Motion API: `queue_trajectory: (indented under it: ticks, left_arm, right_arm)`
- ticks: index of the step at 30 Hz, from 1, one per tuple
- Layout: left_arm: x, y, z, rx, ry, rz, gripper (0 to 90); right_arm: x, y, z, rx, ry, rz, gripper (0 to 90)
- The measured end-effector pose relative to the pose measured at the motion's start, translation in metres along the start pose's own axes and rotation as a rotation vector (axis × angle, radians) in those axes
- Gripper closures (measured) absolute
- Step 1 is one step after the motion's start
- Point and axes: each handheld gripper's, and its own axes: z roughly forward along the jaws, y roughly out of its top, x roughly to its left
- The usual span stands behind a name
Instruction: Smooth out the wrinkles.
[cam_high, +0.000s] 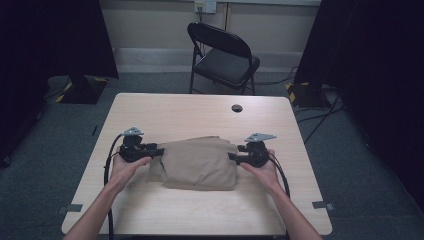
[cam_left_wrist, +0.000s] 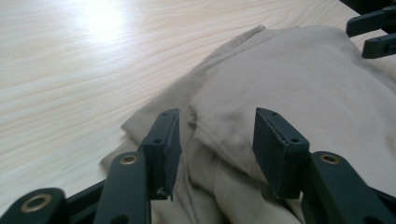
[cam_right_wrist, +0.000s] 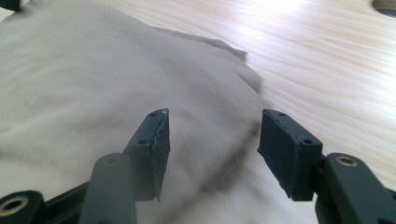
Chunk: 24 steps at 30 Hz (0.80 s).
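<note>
A folded tan cloth (cam_high: 200, 162) lies in the middle of the light wood table (cam_high: 190, 112). My left gripper (cam_high: 160, 150) sits at the cloth's left edge, and my right gripper (cam_high: 233, 157) at its right edge; both point inward. In the left gripper view my left gripper (cam_left_wrist: 218, 114) stands open over a bunched fold of the cloth (cam_left_wrist: 299, 79), its pads clear of the fabric. In the right gripper view my right gripper (cam_right_wrist: 215, 114) hangs open just above the cloth (cam_right_wrist: 93, 84), with nothing pinched. The right gripper's fingers (cam_left_wrist: 373, 32) show beyond the cloth.
A round cable hole (cam_high: 237, 108) sits in the table's far middle. Behind the table stands a black folding chair (cam_high: 222, 55). Dark curtains and stand bases flank both sides. Bare wood surrounds the cloth on all sides.
</note>
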Motion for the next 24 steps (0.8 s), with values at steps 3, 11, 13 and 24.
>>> queue_trajectory:
  ticks: [3,11,13,24]
  left_arm:
    - [-0.004,-0.012,-0.017,0.031,0.016,0.016,46.4]
    - [0.002,-0.039,-0.049,0.077,0.105,0.013,31.7]
    - [0.004,-0.045,-0.055,0.073,0.108,-0.005,29.5]
    - [0.011,-0.07,-0.06,0.13,0.205,-0.026,23.4]
  right_arm:
    - [-0.005,-0.008,-0.02,0.0,-0.042,0.01,37.7]
    - [-0.023,-0.035,-0.065,0.01,-0.101,0.078,27.6]
    - [-0.027,-0.042,-0.075,0.003,-0.113,0.096,27.5]
    - [-0.042,-0.074,-0.106,0.038,-0.213,0.193,17.9]
